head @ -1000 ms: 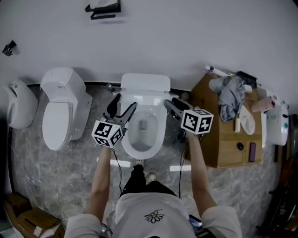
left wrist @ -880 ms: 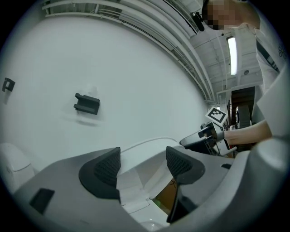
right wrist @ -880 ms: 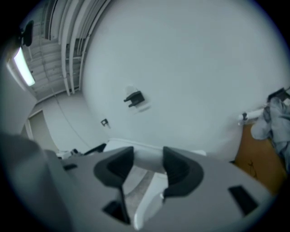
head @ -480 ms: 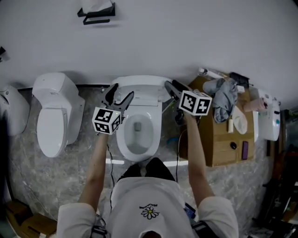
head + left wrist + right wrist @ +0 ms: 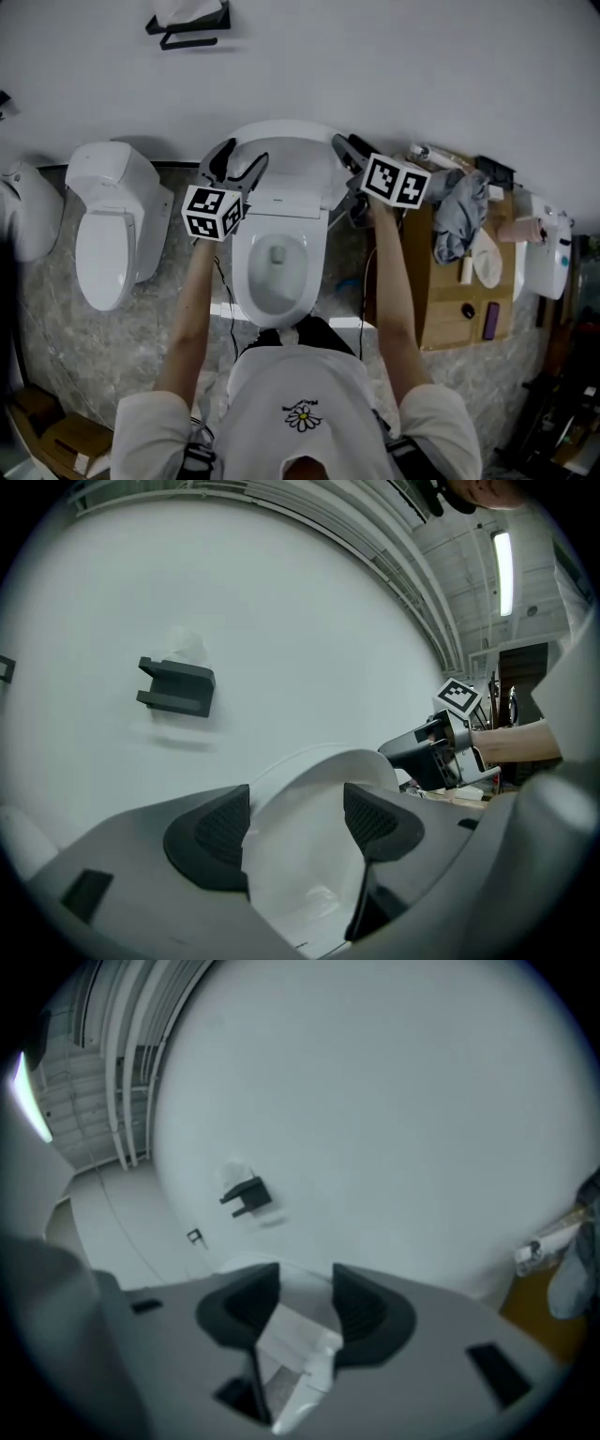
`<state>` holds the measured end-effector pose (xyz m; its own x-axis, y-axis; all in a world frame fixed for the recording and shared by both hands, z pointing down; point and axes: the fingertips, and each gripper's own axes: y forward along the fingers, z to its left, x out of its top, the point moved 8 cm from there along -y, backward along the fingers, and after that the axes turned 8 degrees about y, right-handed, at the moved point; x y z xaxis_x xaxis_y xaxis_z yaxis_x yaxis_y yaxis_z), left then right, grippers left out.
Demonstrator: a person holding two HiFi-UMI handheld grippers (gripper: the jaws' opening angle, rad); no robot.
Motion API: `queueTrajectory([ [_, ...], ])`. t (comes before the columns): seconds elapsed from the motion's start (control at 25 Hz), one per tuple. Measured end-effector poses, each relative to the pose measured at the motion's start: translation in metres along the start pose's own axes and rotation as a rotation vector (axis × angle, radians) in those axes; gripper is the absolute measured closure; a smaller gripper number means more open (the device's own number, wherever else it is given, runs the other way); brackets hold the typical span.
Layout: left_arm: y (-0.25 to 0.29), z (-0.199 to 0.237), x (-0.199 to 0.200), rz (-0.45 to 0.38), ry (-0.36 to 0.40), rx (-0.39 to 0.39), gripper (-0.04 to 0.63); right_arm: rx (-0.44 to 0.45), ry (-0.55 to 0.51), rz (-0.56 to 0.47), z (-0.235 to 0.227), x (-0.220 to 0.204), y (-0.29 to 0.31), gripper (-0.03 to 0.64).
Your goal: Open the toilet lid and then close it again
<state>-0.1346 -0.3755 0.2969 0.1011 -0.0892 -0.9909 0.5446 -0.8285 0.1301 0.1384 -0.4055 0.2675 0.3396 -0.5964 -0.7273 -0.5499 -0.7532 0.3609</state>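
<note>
The white toilet lid (image 5: 286, 155) stands raised behind the open bowl (image 5: 277, 267). My left gripper (image 5: 238, 159) is at the lid's left edge. In the left gripper view its jaws (image 5: 295, 822) stand wide apart, with the lid (image 5: 300, 874) showing between them and its rim beside the left pad. My right gripper (image 5: 343, 150) is at the lid's right edge. In the blurred right gripper view its pads (image 5: 305, 1307) sit on either side of a white corner of the lid (image 5: 295, 1344). The right gripper (image 5: 422, 757) also shows across the lid in the left gripper view.
A second toilet (image 5: 108, 225) with its lid down stands to the left, with another white fixture (image 5: 23, 220) beyond it. A wooden cabinet (image 5: 459, 300) with a grey cloth (image 5: 459, 211) stands close on the right. A black holder (image 5: 187, 23) hangs on the white wall.
Both grippers have moved forward toward the wall and a little up, staying at the lid's two sides. The lid now shows a taller, rounder outline. The person has stepped closer.
</note>
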Motion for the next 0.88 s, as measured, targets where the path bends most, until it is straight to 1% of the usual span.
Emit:
queueTrajectory([
  [0.24,0.035,0.021,0.005,0.024,-0.008,0.016,0.27,-0.008,-0.005,0.003,-0.01,0.025,0.032,0.436],
  [0.44,0.057,0.034,0.006,0.028,-0.025,0.034,0.27,-0.037,-0.063,-0.001,-0.013,0.04,0.053,0.471],
  [0.52,0.065,0.038,0.006,0.029,-0.033,0.037,0.27,-0.043,-0.059,-0.004,-0.016,0.045,0.06,0.471],
  [0.68,0.076,0.045,0.007,0.052,-0.022,0.03,0.27,-0.047,-0.039,-0.007,-0.021,0.051,0.069,0.471],
  [0.88,0.083,0.049,0.006,0.07,-0.011,0.032,0.27,-0.052,-0.054,0.005,-0.023,0.056,0.076,0.471],
])
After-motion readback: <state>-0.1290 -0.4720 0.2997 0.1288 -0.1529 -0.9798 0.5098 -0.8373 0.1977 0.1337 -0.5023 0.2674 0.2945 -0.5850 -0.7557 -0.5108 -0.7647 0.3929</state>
